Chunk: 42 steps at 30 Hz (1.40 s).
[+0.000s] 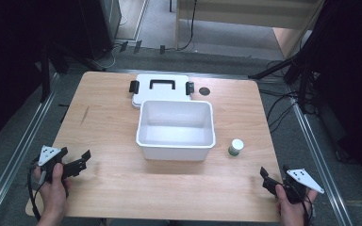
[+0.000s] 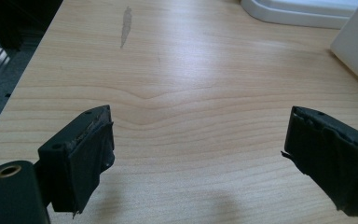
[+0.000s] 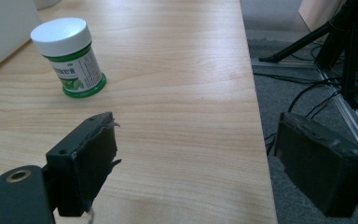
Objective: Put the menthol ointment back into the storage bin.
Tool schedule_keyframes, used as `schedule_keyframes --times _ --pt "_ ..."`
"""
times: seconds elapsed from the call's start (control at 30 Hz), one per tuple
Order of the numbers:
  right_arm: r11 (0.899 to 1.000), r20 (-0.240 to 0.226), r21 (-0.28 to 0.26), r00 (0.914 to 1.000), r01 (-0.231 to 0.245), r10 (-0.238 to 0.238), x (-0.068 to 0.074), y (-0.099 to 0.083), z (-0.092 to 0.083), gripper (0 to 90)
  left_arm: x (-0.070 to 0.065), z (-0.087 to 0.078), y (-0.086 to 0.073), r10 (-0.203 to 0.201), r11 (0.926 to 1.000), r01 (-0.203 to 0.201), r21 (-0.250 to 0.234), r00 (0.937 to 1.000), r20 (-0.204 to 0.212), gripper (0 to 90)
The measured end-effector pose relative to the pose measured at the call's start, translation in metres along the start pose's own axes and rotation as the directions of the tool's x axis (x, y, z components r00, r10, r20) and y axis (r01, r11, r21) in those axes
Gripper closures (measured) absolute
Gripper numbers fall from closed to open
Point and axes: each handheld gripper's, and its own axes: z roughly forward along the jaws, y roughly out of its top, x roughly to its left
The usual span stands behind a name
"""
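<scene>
Clearly, the right gripper [image 1: 274,181] had its fingers wide and empty – the small white-capped green plastic jar [image 3: 69,56] stood upright on the wooden surface [image 1: 108,122], just beside the white plastic box [image 1: 176,129]. A clumsy approach could probably topple it.

A table [image 1: 108,127] carries a box [image 1: 176,130] near its middle. The lid [image 1: 160,88] lies flat behind the box, its near edge touching or tucked just behind the box's far wall. A hole [image 1: 204,91] in the tabletop sits just right of the lid. A small jar [image 1: 236,147] stands upright on the table, right of the box's near right corner and apart from it. The left gripper [image 1: 78,162] is near the table's front left corner, well left of the box. The right gripper [image 1: 274,176] is near the front right corner, in front of the jar and slightly right of it, well apart.
</scene>
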Motion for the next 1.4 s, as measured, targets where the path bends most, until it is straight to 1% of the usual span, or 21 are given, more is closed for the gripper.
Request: schedule_keyframes --times 0.17,0.3,0.5,0.57,0.63,0.67,0.7,0.83,0.87,0.9,0.93,0.97,1.03,1.07,1.1,1.13,1.17,1.2,1.23,1.37,1.4 --pt "1.000 0.001 0.008 1.0000 0.008 -0.008 0.001 0.001 0.002 13.8 -0.001 0.001 0.000 -0.002 1.0000 0.002 0.006 1.0000 -0.008 8.6" --pt "0.998 -0.035 0.011 0.9977 -0.057 0.058 -0.001 0.002 0.003 14.0 -0.001 0.001 0.000 0.002 1.0000 -0.002 0.006 1.0000 -0.007 8.6" --pt "0.999 -0.023 0.051 0.9997 -0.005 0.006 0.005 0.014 0.000 15.1 -0.001 0.001 0.000 0.002 1.0000 -0.002 0.006 1.0000 -0.002 8.6" --pt "0.998 -0.027 0.064 0.9996 0.002 0.000 0.006 0.017 0.000 15.1 -0.002 0.002 0.001 0.015 0.9998 -0.014 0.017 0.9996 -0.023 8.7" --pt "0.994 -0.034 0.108 0.9994 0.012 -0.009 0.009 0.024 0.001 15.1 -0.005 0.004 0.002 0.042 0.9982 -0.039 0.045 0.9972 -0.063 8.7" --pt "0.994 -0.034 0.108 0.9994 0.012 -0.009 0.009 0.024 0.001 15.1 -0.005 0.004 0.002 0.042 0.9982 -0.039 0.045 0.9972 -0.063 8.7" --pt "0.986 -0.050 0.161 0.9984 0.033 -0.025 0.009 0.029 0.005 15.1 -0.006 0.006 0.002 0.044 0.9977 -0.040 0.054 0.9964 -0.073 8.7" --pt "0.955 -0.054 0.283 0.9951 0.094 -0.082 0.010 0.037 0.012 14.6 -0.007 0.011 0.005 0.032 0.9971 -0.026 0.071 0.9965 -0.077 8.9" --pt "0.955 -0.054 0.283 0.9951 0.094 -0.082 0.010 0.037 0.012 14.6 -0.007 0.011 0.005 0.032 0.9971 -0.026 0.071 0.9965 -0.077 8.9" --pt "0.948 -0.051 0.299 0.9939 0.108 -0.098 0.011 0.039 0.013 14.7 -0.006 0.012 0.005 0.025 0.9968 -0.019 0.078 0.9967 -0.077 8.9" --pt "0.941 -0.053 0.319 0.9932 0.115 -0.104 0.012 0.042 0.013 14.6 -0.005 0.011 0.005 0.012 0.9972 -0.007 0.075 0.9973 -0.072 8.9" --pt "0.923 -0.061 0.362 0.9908 0.135 -0.121 0.013 0.050 0.013 14.3 0.001 0.008 0.004 -0.019 0.9990 0.022 0.039 0.9981 -0.058 8.9" --pt "0.900 -0.075 0.406 0.9872 0.159 -0.141 0.015 0.058 0.013 14.0 0.007 0.005 0.003 -0.074 0.9971 0.074 0.014 0.9968 -0.030 8.9" --pt "0.900 -0.075 0.406 0.9872 0.159 -0.141 0.015 0.058 0.013 14.0 0.007 0.005 0.003 -0.074 0.9971 0.074 0.014 0.9968 -0.030 8.9" --pt "0.886 -0.089 0.429 0.9839 0.178 -0.155 0.016 0.062 0.013 13.7 0.008 0.005 0.003 -0.081 0.9966 0.082 0.009 0.9962 -0.031 8.9" --pt "0.857 -0.106 0.472 0.9788 0.205 -0.175 0.018 0.070 0.014 13.7 0.005 0.007 0.004 -0.054 0.9983 0.055 0.020 0.9979 -0.035 8.9" --pt "0.846 -0.112 0.489 0.9775 0.211 -0.179 0.019 0.073 0.015 13.7 0.003 0.008 0.004 -0.035 0.9990 0.036 0.026 0.9986 -0.040 8.9" --pt "0.846 -0.112 0.489 0.9775 0.211 -0.179 0.019 0.073 0.015 13.7 0.003 0.008 0.004 -0.035 0.9990 0.036 0.026 0.9986 -0.040 9.0" --pt "0.814 -0.129 0.533 0.9726 0.232 -0.193 0.021 0.079 0.018 13.7 0.000 0.008 0.005 -0.007 0.9995 0.008 0.032 0.9988 -0.048 9.0" --pt "0.730 -0.162 0.620 0.9574 0.287 -0.239 0.030 0.091 0.026 13.6 0.001 0.010 0.005 -0.016 0.9996 0.017 0.025 0.9991 -0.039 8.9" --pt "0.730 -0.162 0.620 0.9574 0.287 -0.239 0.030 0.091 0.026 13.6 0.002 0.010 0.006 -0.023 0.9993 0.024 0.028 0.9989 -0.041 8.9"
